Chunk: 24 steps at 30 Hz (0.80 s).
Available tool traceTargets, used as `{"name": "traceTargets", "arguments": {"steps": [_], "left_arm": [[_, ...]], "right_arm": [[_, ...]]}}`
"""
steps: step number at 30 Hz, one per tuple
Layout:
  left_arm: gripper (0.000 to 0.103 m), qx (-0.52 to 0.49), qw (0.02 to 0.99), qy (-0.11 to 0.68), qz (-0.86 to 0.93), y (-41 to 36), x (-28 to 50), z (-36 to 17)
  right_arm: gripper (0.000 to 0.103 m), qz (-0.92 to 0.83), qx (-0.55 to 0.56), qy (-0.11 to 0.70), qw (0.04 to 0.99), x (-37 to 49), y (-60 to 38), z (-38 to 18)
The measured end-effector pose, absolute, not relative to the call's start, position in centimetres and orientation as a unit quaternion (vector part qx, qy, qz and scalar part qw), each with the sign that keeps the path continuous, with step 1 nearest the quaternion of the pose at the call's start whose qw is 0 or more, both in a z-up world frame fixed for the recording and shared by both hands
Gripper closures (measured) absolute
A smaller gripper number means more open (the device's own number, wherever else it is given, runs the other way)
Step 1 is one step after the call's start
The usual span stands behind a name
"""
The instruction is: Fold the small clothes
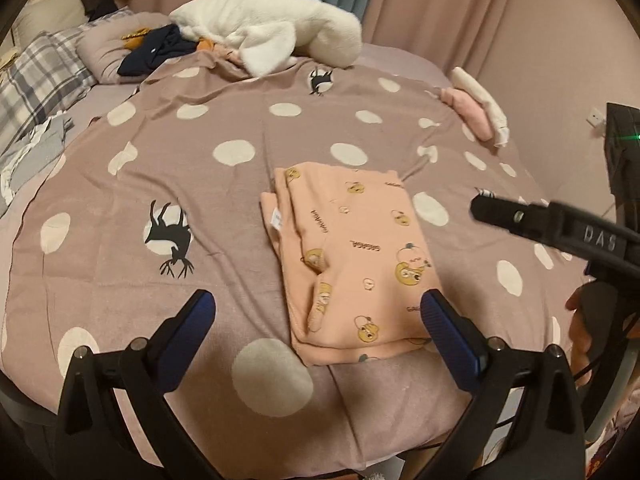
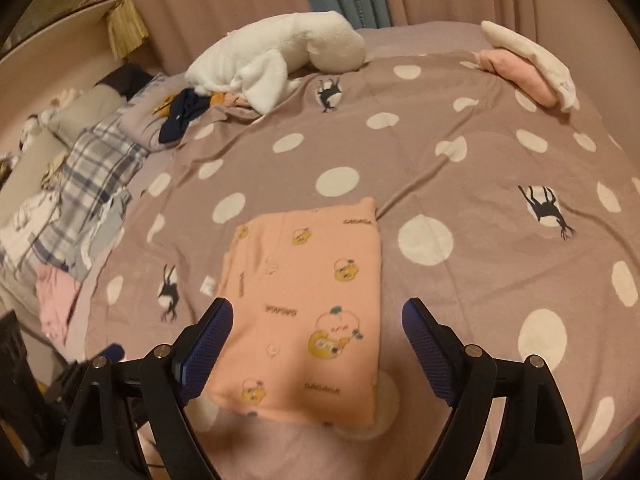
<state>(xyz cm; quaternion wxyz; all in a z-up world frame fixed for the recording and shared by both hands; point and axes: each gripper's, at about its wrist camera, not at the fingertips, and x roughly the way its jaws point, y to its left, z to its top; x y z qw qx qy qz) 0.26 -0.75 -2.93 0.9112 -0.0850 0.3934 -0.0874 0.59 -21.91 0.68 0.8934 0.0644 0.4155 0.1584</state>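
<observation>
Grippers both open, nothing held: my left gripper [image 1: 318, 322] and right gripper [image 2: 318, 328] hang just above the near edge of the folded peach garment [image 1: 352, 256], which lies flat on the dotted blanket [image 1: 200, 200]. Farther back, white plush toy [image 1: 276, 32], pink and white folded clothes [image 1: 478, 108].

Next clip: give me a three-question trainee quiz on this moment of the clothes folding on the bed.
1. True or false: the left hand-held gripper is clamped on the peach garment.
2. What lies at the bed's far right edge? A) a folded pink piece under a white one; B) shoes; C) a book.
3. Fill in: the right hand-held gripper has its jaws ____.

Key: 1 false, its jaws stand open with no pad pressing the cloth; 2 A; 3 open.
</observation>
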Motion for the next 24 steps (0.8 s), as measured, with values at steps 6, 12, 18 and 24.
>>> {"name": "traceTargets", "arguments": {"steps": [6, 12, 18, 24], "left_arm": [[0.000, -0.099, 0.920, 0.367, -0.097, -1.0, -0.9, -1.7], [0.000, -0.079, 0.925, 0.358, -0.098, -1.3, -1.6, -2.0], [0.000, -0.042, 0.943, 0.317, -0.090, -2.0, -2.1, -2.2], [0.000, -0.044, 0.941, 0.323, -0.085, -1.6, -0.9, -3.3]], "right_arm": [[0.014, 0.154, 0.070, 0.431, 0.886, -0.3, -21.6, 0.2], [0.004, 0.140, 0.142, 0.407, 0.891, -2.1, -22.9, -1.7], [0.004, 0.137, 0.167, 0.419, 0.882, -1.3, -23.1, -3.1], [0.004, 0.136, 0.157, 0.424, 0.881, -1.4, -22.7, -3.7]]}}
